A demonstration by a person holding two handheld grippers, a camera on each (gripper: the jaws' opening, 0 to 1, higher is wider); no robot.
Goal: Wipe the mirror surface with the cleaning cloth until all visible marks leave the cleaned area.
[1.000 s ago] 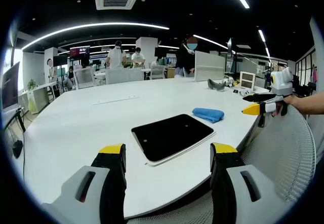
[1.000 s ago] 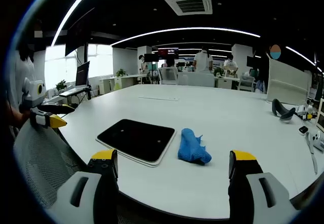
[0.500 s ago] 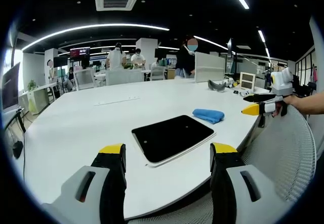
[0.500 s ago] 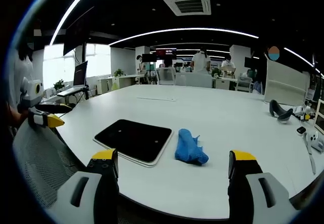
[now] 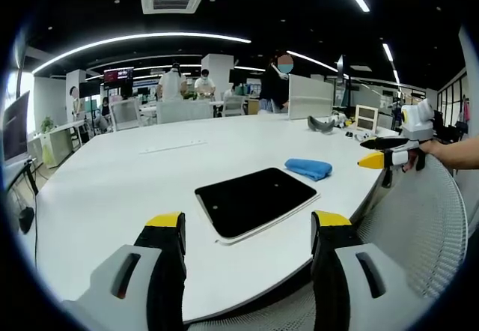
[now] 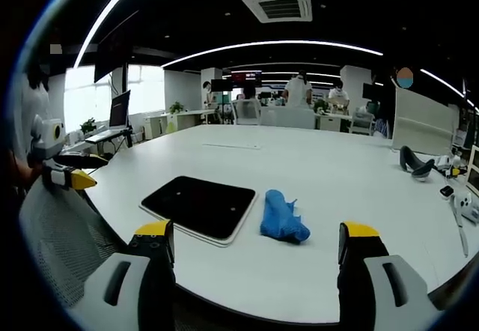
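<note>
A flat, dark rectangular mirror (image 5: 254,199) (image 6: 200,205) with a pale rim lies on the white table (image 5: 112,189) (image 6: 352,181) near its front edge. A crumpled blue cleaning cloth (image 5: 307,168) (image 6: 282,217) rests on the table right beside it, apart from both grippers. My left gripper (image 5: 247,226) stands open in front of the table edge, nothing between its jaws; it also appears in the right gripper view as the left gripper (image 6: 71,177). My right gripper (image 6: 258,237) is open and holds nothing; it enters the left gripper view as the right gripper (image 5: 382,155), held by a hand.
A mesh chair back (image 5: 419,234) (image 6: 63,248) stands between the two grippers at the table's front. Small devices (image 5: 352,125) (image 6: 456,196) and a dark curved object (image 5: 320,125) (image 6: 414,162) sit at one end of the table. People stand at desks far behind.
The right gripper view has shifted very slightly; mirror, cloth and both grippers have stayed as they were.
</note>
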